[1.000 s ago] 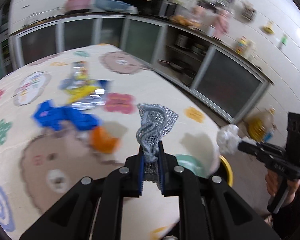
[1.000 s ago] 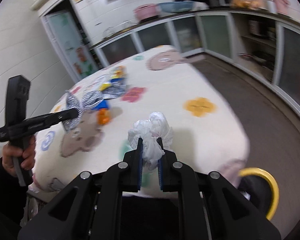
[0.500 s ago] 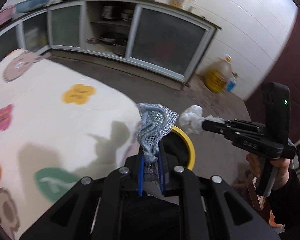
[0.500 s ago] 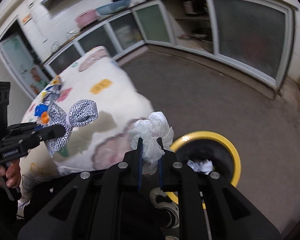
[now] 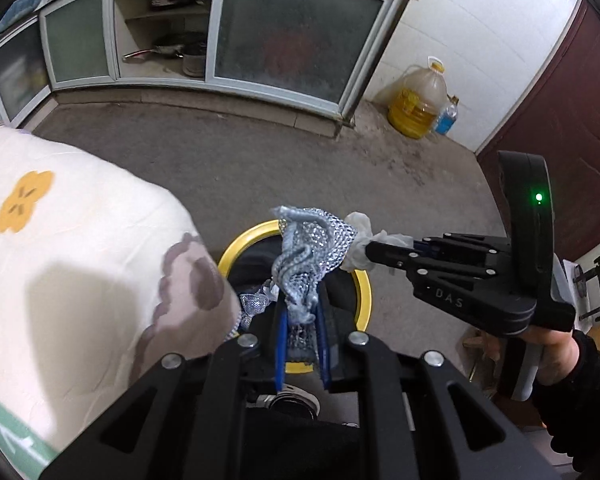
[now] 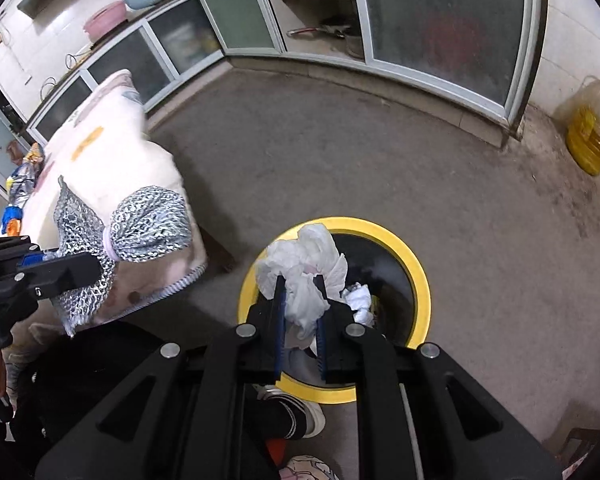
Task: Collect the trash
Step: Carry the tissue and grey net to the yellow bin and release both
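Trash is in both of my tools now. My left hand-held gripper [image 5: 302, 322] pinches a silver mesh wrapper [image 5: 310, 254] between its blue pads, and the wrapper stands up above the fingertips. My right hand-held gripper [image 6: 300, 322] pinches a crumpled white tissue [image 6: 304, 276] in the same way.

Both pieces hang above a black bin with a yellow rim [image 6: 414, 264] that stands on the grey floor [image 6: 340, 168]. In the right wrist view the tissue is over the near left part of the bin mouth, and I see some white paper [image 6: 360, 300] already inside the bin. In the left wrist view the wrapper covers the middle of the bin opening, and the tissue in the other tool is just beside it, perhaps touching it.

On the left is the desk with a cream flowered cloth [image 5: 80, 240]; its corner comes close to the bin. More colourful wrappers [image 6: 18, 192] lie on its far end. A yellow oil jug [image 5: 418, 102] stands by the wall.
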{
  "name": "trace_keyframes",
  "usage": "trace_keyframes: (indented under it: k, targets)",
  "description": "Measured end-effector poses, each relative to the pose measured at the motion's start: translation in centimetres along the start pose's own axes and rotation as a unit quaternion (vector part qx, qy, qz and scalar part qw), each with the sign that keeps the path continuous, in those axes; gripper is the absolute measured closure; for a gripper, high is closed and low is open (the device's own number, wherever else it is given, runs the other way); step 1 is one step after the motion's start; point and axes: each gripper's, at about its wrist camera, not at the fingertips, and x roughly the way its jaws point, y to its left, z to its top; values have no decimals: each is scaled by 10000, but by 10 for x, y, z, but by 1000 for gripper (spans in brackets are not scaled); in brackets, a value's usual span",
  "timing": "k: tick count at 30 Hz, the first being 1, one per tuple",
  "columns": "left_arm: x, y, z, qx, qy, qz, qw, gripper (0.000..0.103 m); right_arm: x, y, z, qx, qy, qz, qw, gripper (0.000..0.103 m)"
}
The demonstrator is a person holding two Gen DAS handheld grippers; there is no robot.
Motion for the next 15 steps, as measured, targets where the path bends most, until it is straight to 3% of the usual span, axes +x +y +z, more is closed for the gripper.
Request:
trace_keyframes:
  k: [5, 7, 8, 9, 10, 11, 12, 15]
  targets:
    - [14, -4, 10, 4, 96, -36, 9999, 90, 16, -14, 3, 171, 171, -75, 9997, 90]
    - [13, -6, 11, -37, 48, -103, 9999, 82, 24, -21, 3, 280, 303, -132, 9991, 88]
    - [11, -7, 12, -63, 36, -194, 9998, 70, 26, -24, 3, 345, 335, -176, 9987, 86]
    - [10, -8, 13, -86, 18, -234, 9997, 52, 28, -27, 3, 395, 369, -223, 9983, 76]
    - [7, -8, 13, -134, -38, -237, 9996, 43, 30, -29, 2, 413, 405, -251, 9980, 53]
    - [5, -9, 13, -158, -98, -238, 9995, 35, 31, -33, 1, 487, 407, -251, 9977, 41]
    - [4, -11, 13, -166, -110, -238, 9995, 31, 30, -37, 0, 575, 375, -197, 9974, 34]
    - [-1, -10, 14, -311, -145, -217, 9992, 25, 28, -44, -2, 574, 362, -328, 9972, 35]
